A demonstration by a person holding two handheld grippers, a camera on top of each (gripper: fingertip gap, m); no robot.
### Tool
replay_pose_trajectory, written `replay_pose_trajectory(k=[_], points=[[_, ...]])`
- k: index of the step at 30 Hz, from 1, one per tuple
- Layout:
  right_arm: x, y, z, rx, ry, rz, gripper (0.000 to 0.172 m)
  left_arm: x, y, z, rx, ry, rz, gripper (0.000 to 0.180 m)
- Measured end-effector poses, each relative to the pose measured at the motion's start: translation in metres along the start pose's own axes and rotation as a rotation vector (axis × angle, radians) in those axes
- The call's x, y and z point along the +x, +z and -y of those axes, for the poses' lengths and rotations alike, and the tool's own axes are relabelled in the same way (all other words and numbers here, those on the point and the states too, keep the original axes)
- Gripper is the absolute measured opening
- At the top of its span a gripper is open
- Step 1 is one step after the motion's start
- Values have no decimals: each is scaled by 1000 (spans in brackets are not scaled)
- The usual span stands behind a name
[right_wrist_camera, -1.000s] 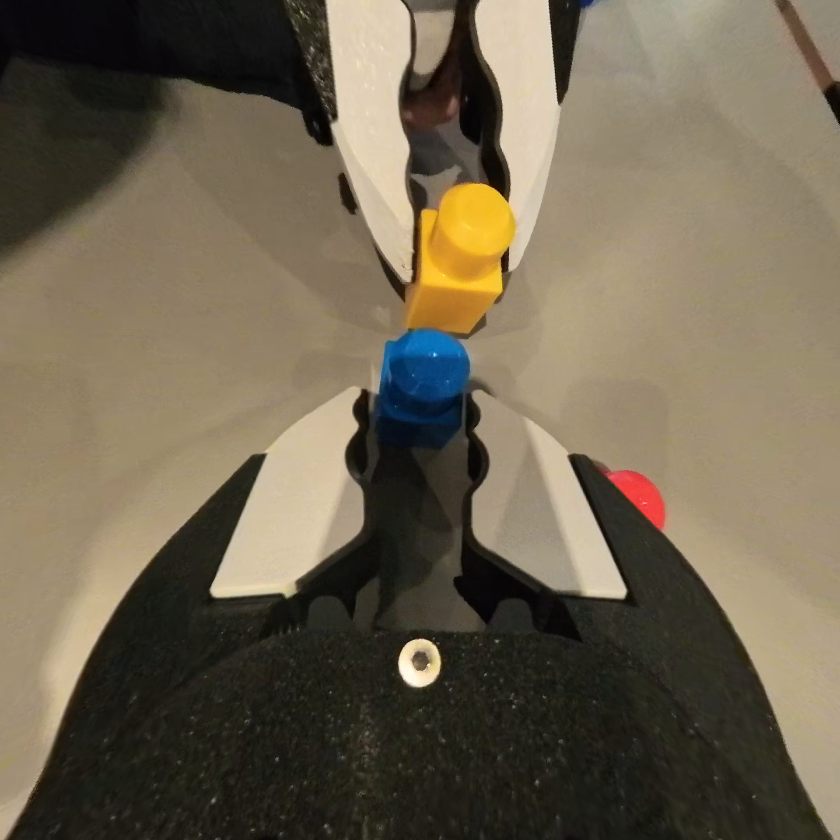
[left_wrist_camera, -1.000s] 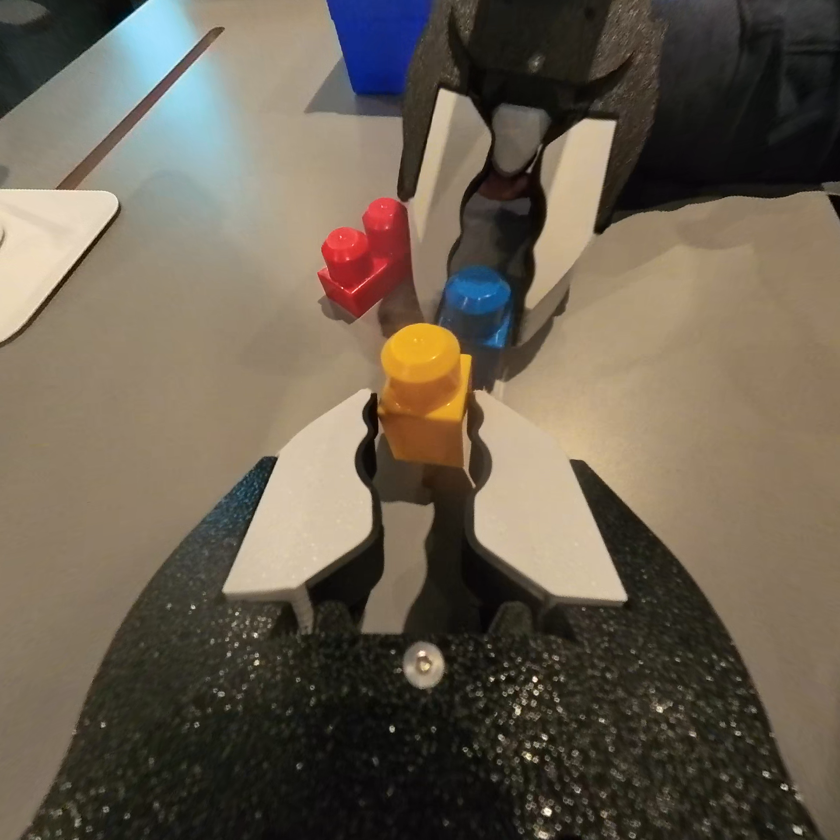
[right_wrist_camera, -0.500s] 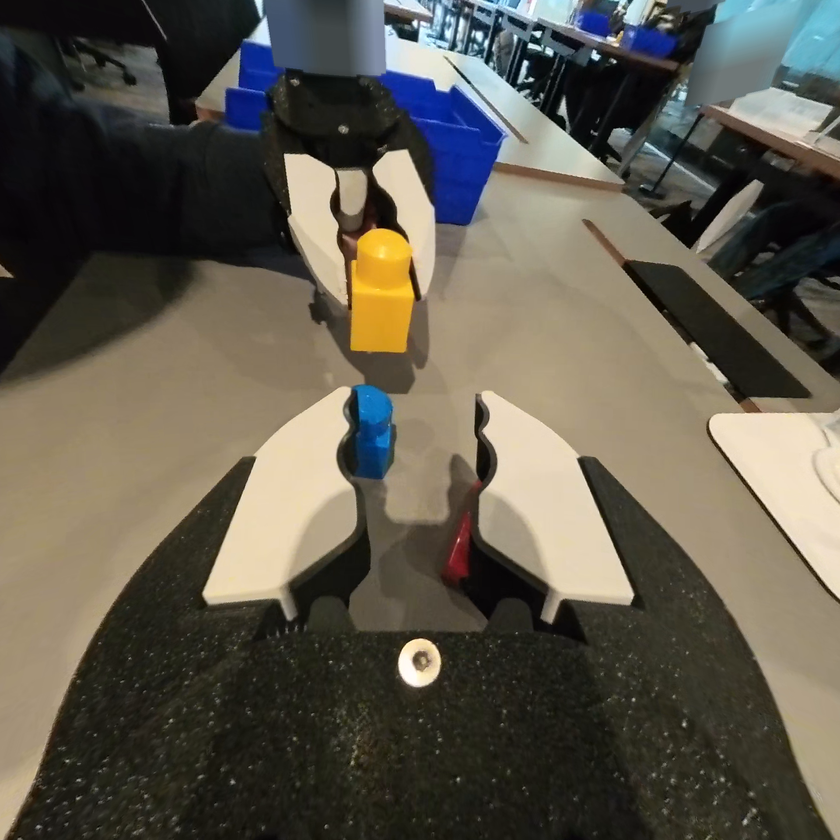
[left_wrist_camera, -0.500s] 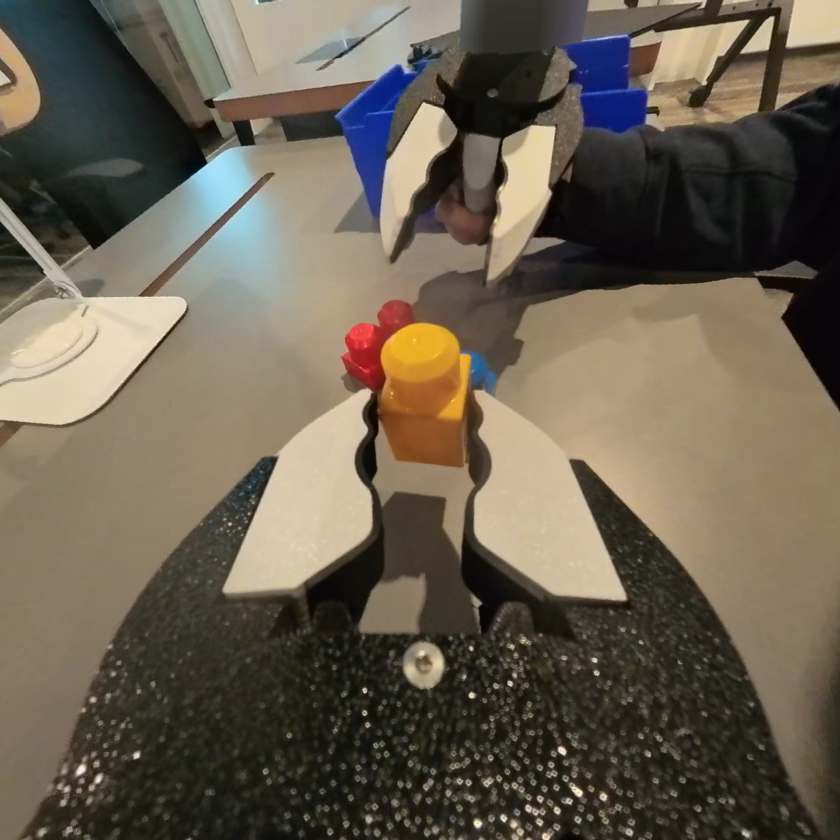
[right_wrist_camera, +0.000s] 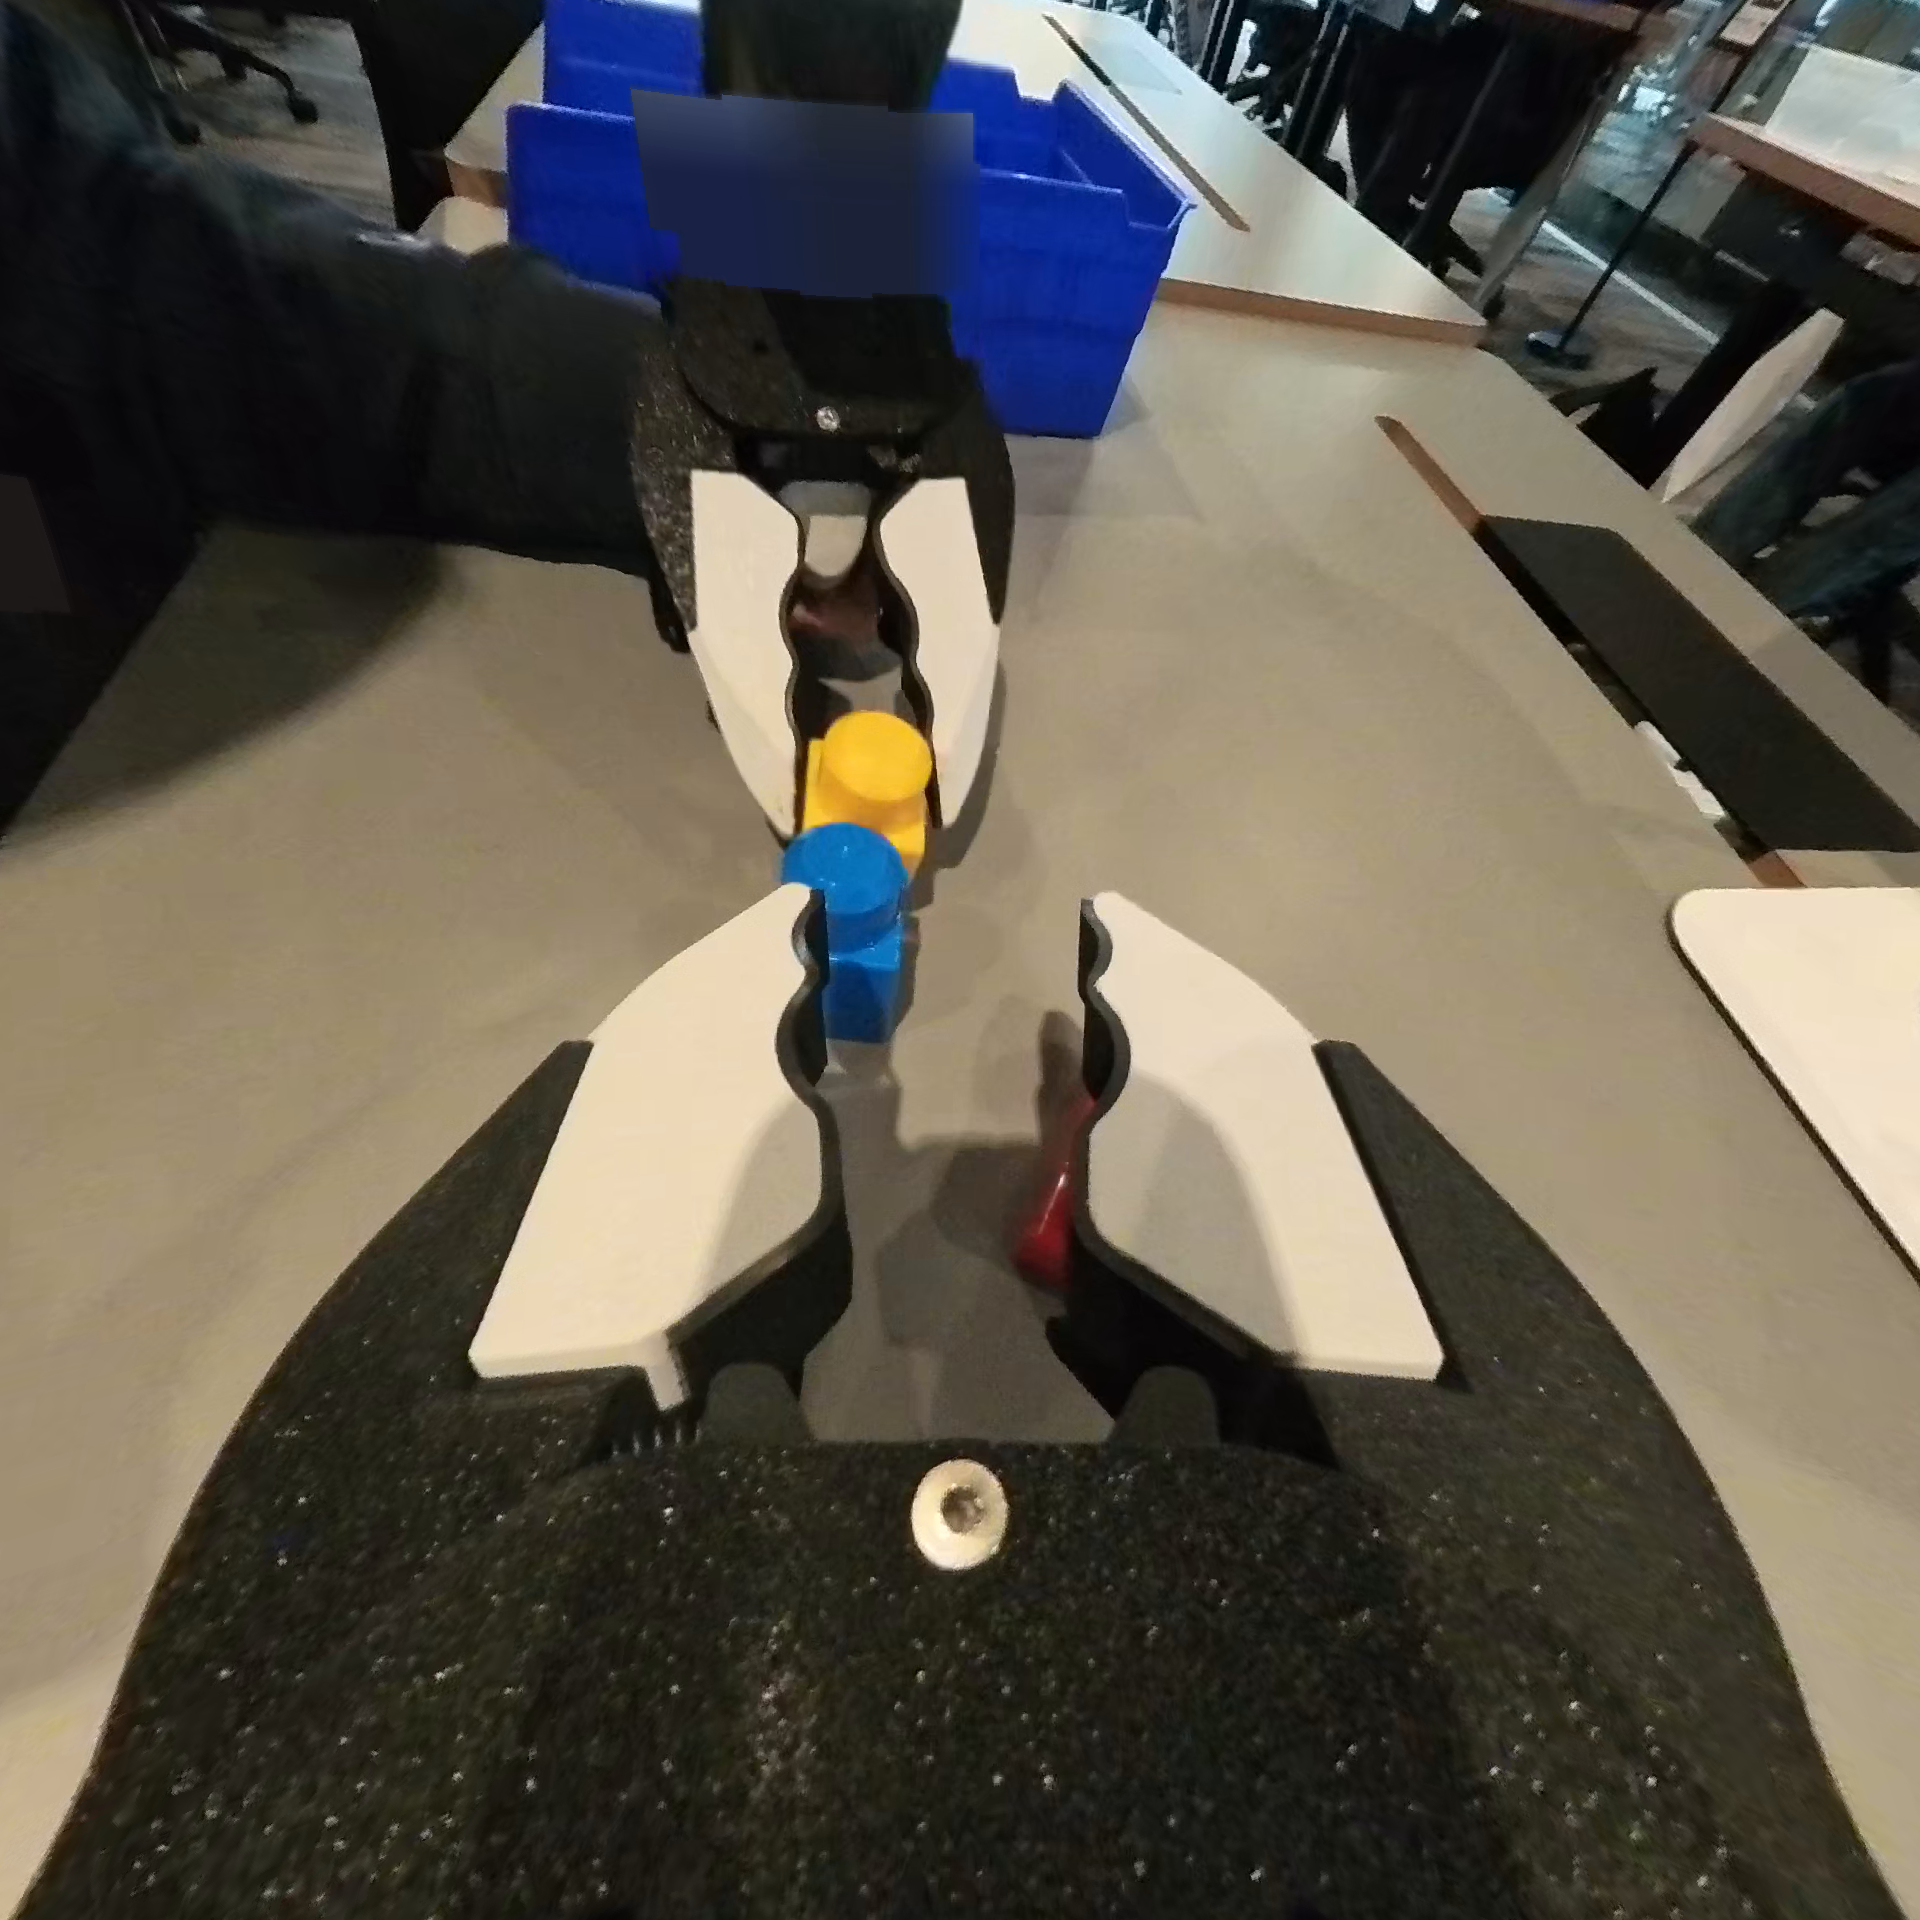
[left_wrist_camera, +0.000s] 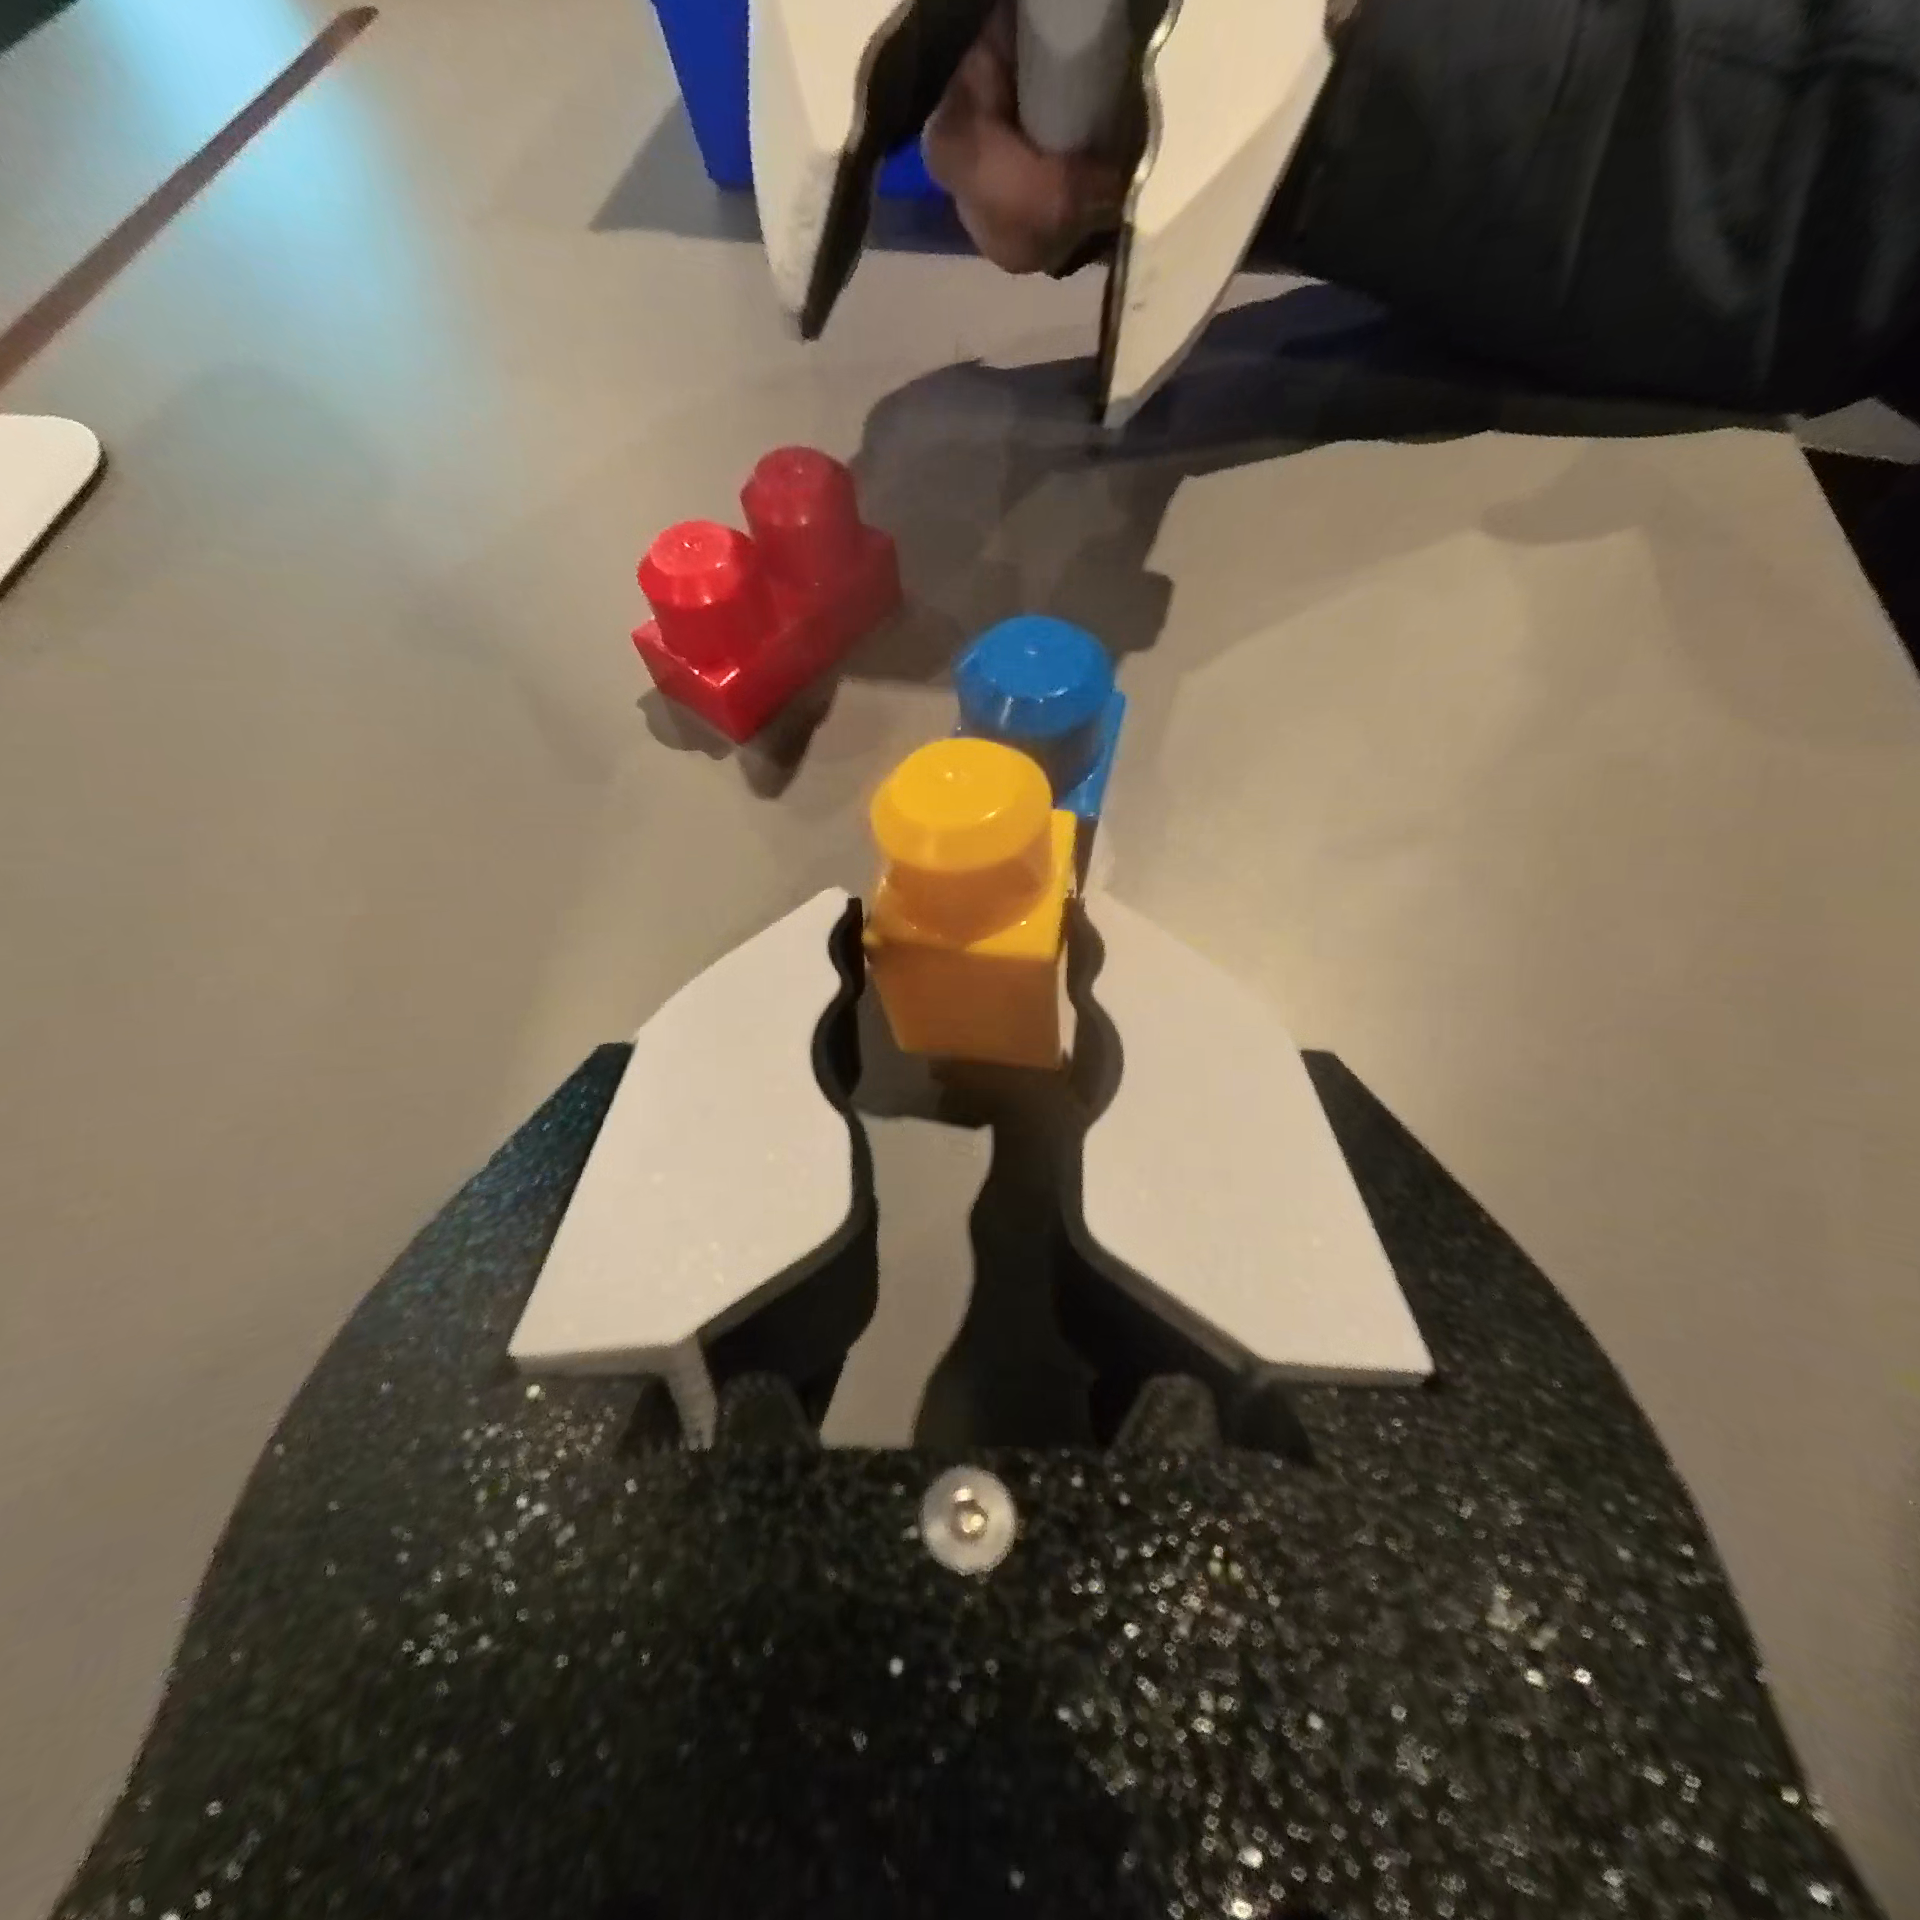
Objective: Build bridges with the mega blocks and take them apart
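Left claw [left_wrist_camera: 966, 935] pinches the yellow block [left_wrist_camera: 971, 925], a one-stud piece, upright, both pads pressed on its sides. The right wrist view shows the same grip, yellow block [right_wrist_camera: 868, 784] between the far claw's white fingers. Blue block [left_wrist_camera: 1039, 717], also one-stud, stands upright on the grey bench [left_wrist_camera: 1455, 831] just behind the yellow block and slightly to its right; whether the two touch cannot be told. Red block [left_wrist_camera: 764, 613], two studs, lies on the bench beyond and to the left of the yellow block, apart from it. Right claw [right_wrist_camera: 945, 935] is spread wide; blue block [right_wrist_camera: 857, 935] sits just beside its left finger, far pad well clear of it, so not pinched. A sliver of red block [right_wrist_camera: 1049, 1216] shows by its right finger. Blue bin [right_wrist_camera: 1049, 270] sits far beyond the yellow block. White mat [right_wrist_camera: 1818, 1039] lies at the right edge.
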State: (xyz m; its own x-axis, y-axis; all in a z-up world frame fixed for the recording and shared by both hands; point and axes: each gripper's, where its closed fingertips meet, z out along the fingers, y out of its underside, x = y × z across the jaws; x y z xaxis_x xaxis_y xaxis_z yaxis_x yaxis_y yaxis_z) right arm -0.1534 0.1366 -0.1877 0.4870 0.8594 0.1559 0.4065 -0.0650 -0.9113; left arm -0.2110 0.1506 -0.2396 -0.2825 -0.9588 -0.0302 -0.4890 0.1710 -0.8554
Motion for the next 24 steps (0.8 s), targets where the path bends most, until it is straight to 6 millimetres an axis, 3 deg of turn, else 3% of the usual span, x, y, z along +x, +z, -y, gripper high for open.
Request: replay_pose_trajectory(k=[5,12,17,24], points=[[0,-1,-1,0,7,2,46,4,6,1,10,1,-41,38],[5,-4,-2,19,37,-1,45,10,7,5,25,10,-194,75],[8,-6,-6,14,52,-7,44,17,14,-13,-101,116,-283,64],[10,-7,-8,9,63,-10,44,9,9,-3,-58,149,-315,38]])
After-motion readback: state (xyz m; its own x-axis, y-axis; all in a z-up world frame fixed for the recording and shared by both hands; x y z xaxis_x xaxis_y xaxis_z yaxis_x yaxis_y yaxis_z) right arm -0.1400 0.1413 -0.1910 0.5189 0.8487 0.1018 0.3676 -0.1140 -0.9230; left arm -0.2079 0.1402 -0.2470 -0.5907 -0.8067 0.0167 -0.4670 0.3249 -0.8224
